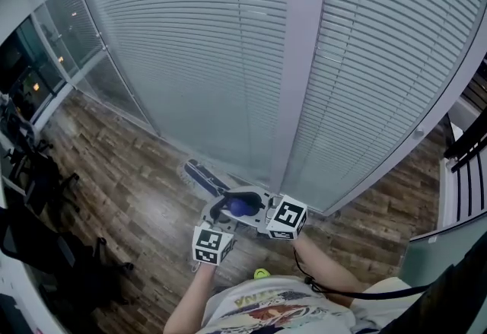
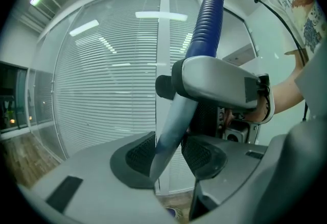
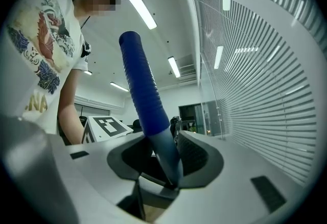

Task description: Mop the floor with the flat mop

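The flat mop has a grey pole point(image 2: 171, 131) topped by a blue ribbed grip point(image 2: 207, 19). In the head view its dark flat head point(image 1: 204, 176) lies on the wood floor point(image 1: 129, 195) at the foot of the blinds. The blue grip end point(image 1: 242, 207) shows between my two grippers. My left gripper point(image 2: 168, 154) is shut on the pole low down. My right gripper point(image 3: 166, 159) is shut on the handle where the blue grip point(image 3: 143, 95) meets the pole. It shows in the left gripper view as a grey body point(image 2: 219, 82) just above. Both grippers point(image 1: 219, 217) point(image 1: 255, 207) sit close in front of the person's chest.
A wall of closed grey blinds point(image 1: 213, 43) with a pillar point(image 1: 300, 58) stands right ahead. Dark chairs and desk gear point(image 1: 30, 173) line the left side. A railing or bench point(image 1: 464, 173) is at the right. Wood floor stretches to the left of the mop head.
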The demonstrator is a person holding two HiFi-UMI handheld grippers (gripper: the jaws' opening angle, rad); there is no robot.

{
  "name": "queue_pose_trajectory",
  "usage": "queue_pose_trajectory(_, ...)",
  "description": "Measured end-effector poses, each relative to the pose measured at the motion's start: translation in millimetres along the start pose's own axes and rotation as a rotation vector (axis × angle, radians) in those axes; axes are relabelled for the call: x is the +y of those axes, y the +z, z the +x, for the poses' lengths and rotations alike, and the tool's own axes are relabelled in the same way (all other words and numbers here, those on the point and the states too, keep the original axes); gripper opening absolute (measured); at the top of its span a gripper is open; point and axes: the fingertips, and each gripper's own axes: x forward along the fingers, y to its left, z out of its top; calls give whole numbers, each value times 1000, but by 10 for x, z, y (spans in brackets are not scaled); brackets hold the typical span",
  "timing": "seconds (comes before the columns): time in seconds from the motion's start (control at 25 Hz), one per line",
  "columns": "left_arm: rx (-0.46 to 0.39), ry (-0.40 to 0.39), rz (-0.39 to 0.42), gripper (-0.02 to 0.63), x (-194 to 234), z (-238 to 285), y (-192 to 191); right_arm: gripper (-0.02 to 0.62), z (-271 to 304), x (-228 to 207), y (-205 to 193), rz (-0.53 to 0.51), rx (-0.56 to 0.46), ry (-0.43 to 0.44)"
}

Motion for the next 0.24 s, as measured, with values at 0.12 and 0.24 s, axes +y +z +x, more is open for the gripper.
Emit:
queue_pose_trajectory(0.12, -4, 5, 3, 160, -115, 36, -5, 153, -119, 29, -8, -8, 8, 10)
queue_pose_trajectory(0.24, -14, 3, 13, 160, -222, 152, 49, 153, -272, -22, 30, -18, -1, 6)
